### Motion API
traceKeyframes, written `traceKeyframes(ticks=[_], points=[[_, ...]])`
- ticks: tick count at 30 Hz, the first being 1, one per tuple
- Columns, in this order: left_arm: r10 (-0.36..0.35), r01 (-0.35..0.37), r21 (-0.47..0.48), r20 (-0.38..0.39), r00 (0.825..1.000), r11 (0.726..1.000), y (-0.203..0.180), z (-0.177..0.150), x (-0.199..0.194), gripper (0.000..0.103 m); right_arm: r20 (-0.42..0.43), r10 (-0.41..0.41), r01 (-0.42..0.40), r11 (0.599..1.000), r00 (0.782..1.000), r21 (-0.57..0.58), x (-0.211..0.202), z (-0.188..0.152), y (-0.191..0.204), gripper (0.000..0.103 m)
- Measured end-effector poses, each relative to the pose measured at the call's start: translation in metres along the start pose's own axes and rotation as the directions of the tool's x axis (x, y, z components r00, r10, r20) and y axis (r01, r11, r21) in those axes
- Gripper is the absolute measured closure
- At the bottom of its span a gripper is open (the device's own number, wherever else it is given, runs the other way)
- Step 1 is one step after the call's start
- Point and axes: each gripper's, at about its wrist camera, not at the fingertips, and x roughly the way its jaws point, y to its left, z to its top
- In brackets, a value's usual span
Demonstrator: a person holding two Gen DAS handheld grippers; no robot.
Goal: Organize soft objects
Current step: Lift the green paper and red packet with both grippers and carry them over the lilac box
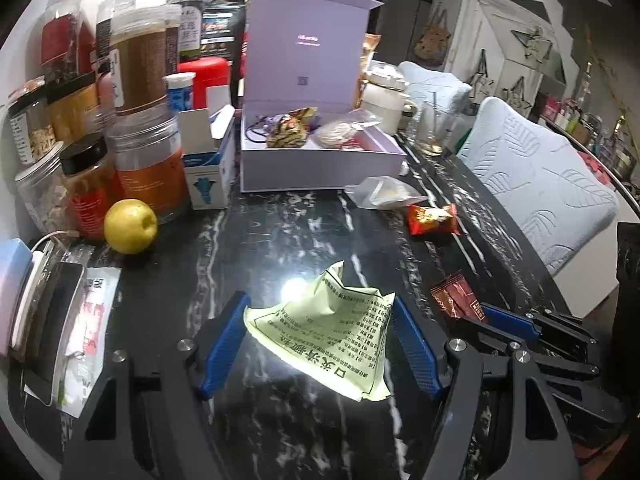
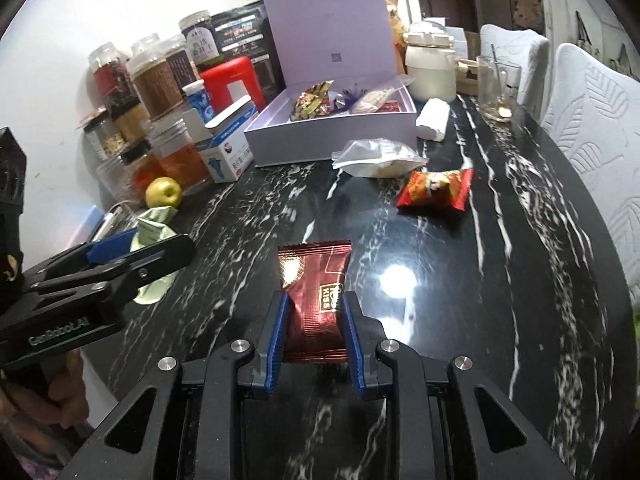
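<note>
My left gripper [image 1: 320, 312] stands around a pale green printed sachet [image 1: 324, 332] on the black marble table; both blue pads touch its edges, so it looks shut on it. My right gripper [image 2: 314, 312] is shut on a dark red foil packet [image 2: 316, 300], also seen in the left wrist view [image 1: 456, 294]. A red snack packet [image 2: 436, 188] and a clear bag [image 2: 380, 158] lie further off. An open lilac box [image 2: 332, 136] holds several packets.
Jars and bottles [image 1: 140, 100] crowd the left back, with a yellow apple [image 1: 130, 226] and a blue-white carton [image 1: 208, 168]. A phone and papers [image 1: 60, 320] lie at the left edge. A glass [image 2: 496, 88] and white pot [image 2: 430, 68] stand behind; padded chairs [image 1: 532, 184] are on the right.
</note>
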Motion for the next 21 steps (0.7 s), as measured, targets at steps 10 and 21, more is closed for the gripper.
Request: traceKeyframes(ticks=[10, 21], points=[[-0.078, 0.075, 0.051, 0.061, 0.995, 0.996, -0.025, 0.014, -0.016, 0.031, 0.069, 0.006, -0.006, 1.0, 0.998, 0.001, -0.041, -0.004, -0.001, 0.076], [-0.12, 0.107, 0.102, 0.137, 0.983, 0.989, -0.04, 0.061, -0.027, 0.031, 0.153, 0.046, -0.044, 0.999, 0.987, -0.016, -0.058, 0.03, -0.006, 0.076]])
